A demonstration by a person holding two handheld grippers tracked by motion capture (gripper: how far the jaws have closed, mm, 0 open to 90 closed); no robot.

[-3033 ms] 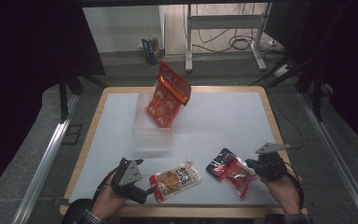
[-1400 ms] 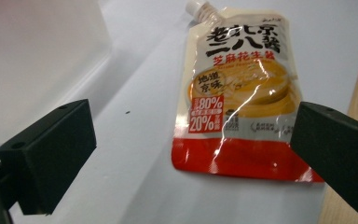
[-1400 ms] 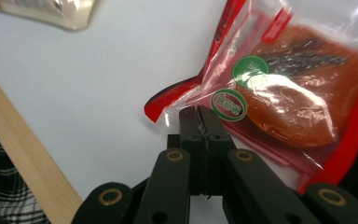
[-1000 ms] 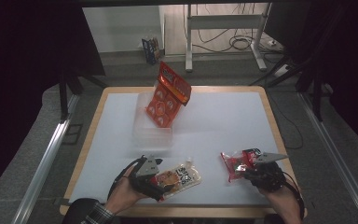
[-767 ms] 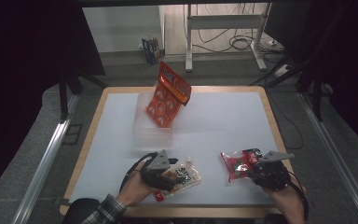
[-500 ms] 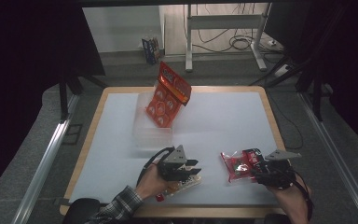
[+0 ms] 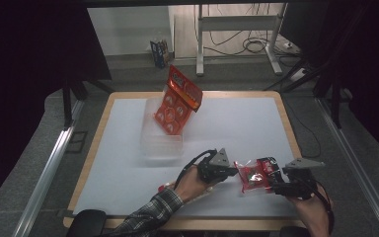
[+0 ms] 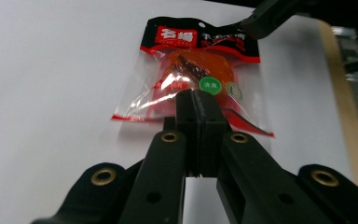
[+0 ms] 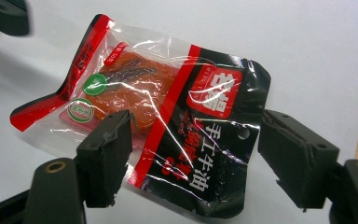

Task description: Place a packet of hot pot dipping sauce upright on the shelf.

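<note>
Red-and-black snack packet (image 7: 254, 174) lies flat on the white bench (image 7: 237, 123), near the front edge, right of centre, between the two tools.

Left tool (image 7: 223, 169): jaws pressed together with no gap in the left gripper view (image 8: 196, 109). Tips sit at the clear, red-trimmed end of the packet (image 8: 193, 77); cannot tell whether any film is caught between them. In the high view the left hand (image 7: 190, 182) reaches in from the front edge, with a plaid sleeve (image 7: 148, 217) behind it.

Right tool (image 7: 281, 178): jaws wide apart in the right gripper view (image 9: 193, 161), one on each side of the packet's black printed end (image 9: 168, 121). Neither jaw looks to be pressing the film; contact unclear. In the left gripper view, one of its black jaws sits at the packet's far black corner.

Packet contents: an orange-red piece behind clear film, two small green round labels, and white characters on the black end.

Also on the bench:
- Clear plastic box (image 7: 161, 140), left of centre.
- Orange blister card (image 7: 177, 101) with round items, tilted, its lower end in the box's far end.
- A second packet (image 7: 167, 187) by the front edge, mostly hidden under the left hand.

Bench has a wooden rim (image 7: 91, 158). Behind its far edge: grey floor, a metal frame and cables.
</note>
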